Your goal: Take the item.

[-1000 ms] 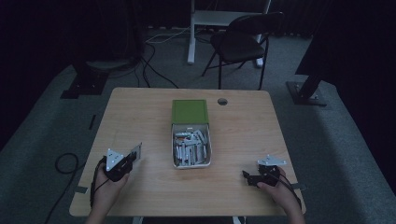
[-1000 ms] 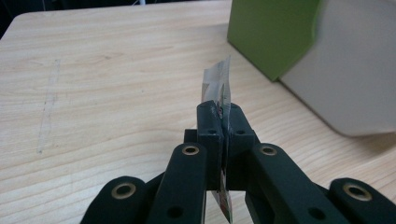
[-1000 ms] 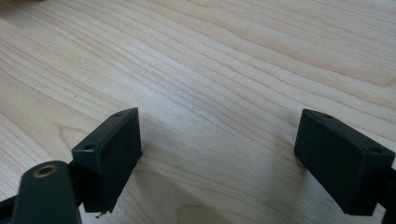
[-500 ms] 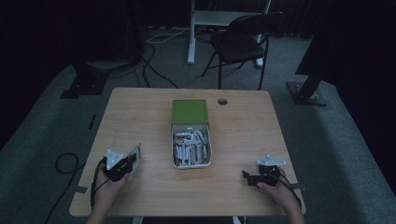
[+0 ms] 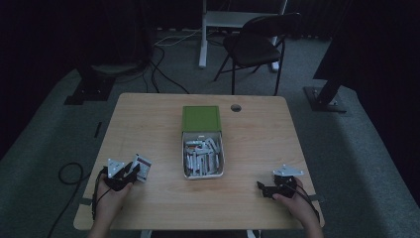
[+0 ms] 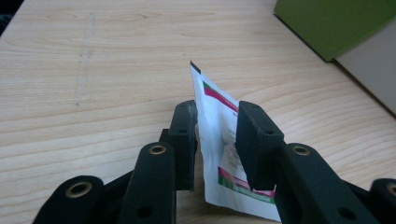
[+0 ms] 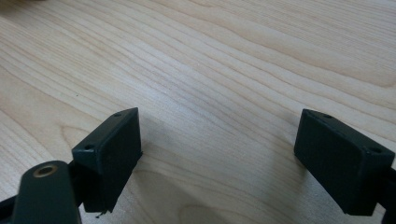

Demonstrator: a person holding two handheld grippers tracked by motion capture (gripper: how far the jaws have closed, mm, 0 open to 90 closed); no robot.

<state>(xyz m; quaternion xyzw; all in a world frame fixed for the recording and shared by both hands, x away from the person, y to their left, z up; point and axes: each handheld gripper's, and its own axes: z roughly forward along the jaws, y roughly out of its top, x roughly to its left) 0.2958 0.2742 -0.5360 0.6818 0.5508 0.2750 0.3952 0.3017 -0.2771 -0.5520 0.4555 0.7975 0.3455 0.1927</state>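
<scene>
Left hand-held gripper (image 6: 215, 140) has a single sachet (image 6: 224, 154) standing on edge between its jaws, down near the front-left corner of the counter (image 5: 148, 119). The jaws have just been opening: in the left gripper view there's a visible gap on at least one side of the packet, so it looks more like a release than a grip. The sachet is white with red and green bands, tilted a bit, and its lower edge seems to sit on the wood, though I can't be sure it's fully down.

In the high view the same sachet (image 5: 142, 167) shows just beside the left hand-held gripper (image 5: 130, 171), well apart from the box (image 5: 203, 157) in the middle of the counter. That box is full of more sachets, with its green lid (image 5: 200, 118) lying right behind it, touching or nearly so.

The right hand-held gripper (image 5: 262, 189) sits low over bare wood at the front right, jaws wide apart with nothing in them.

My read on progress: this looks like the very first packet taken out and being set down on the left. No other loose packets on the counter that I can see, so basically the whole box is left to go.
</scene>
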